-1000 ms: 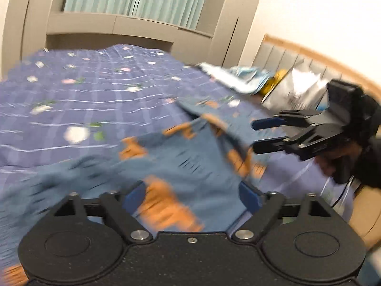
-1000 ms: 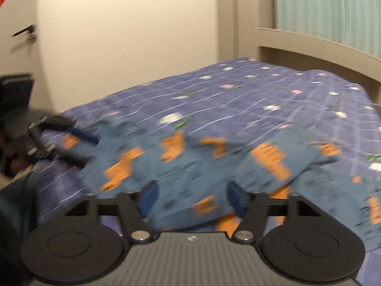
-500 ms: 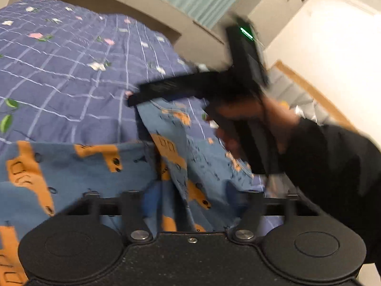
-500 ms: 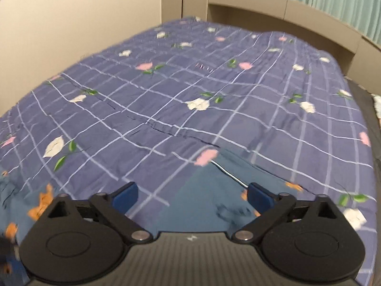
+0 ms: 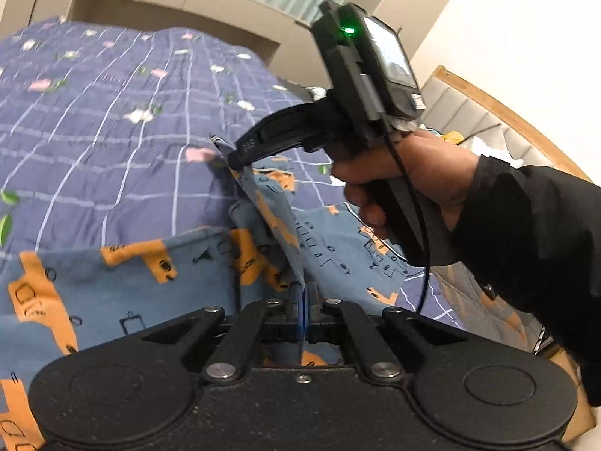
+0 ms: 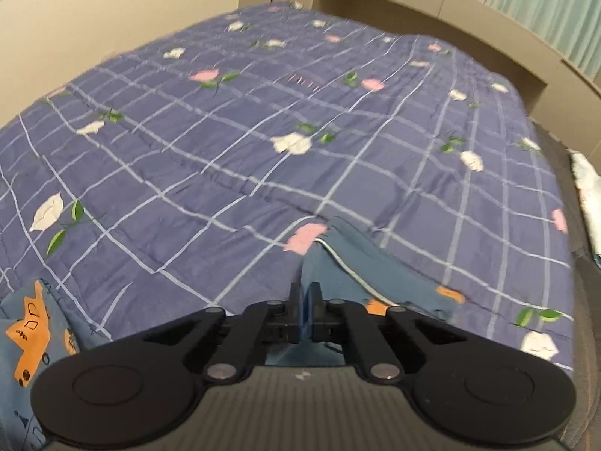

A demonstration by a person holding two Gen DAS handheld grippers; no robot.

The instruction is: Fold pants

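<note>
Both grippers closed on cloth. My left gripper [image 5: 302,293] has its jaws fully together, pinching a raised ridge of the pants [image 5: 112,285]; my right gripper [image 6: 305,295] is likewise clamped on a plain blue edge of the same garment with a pale seam line running through it. The pants lie on the bed [image 6: 263,143], spread over the checked floral bedspread toward its near edge, blue with orange vehicle print. Fabric judged thin, light and limp: it drapes and puckers at each pinch, so it should sag between holds and will not slide as a sheet. Best grips look like hems and waistband, where doubled cloth gives the pads more to bite.
</note>
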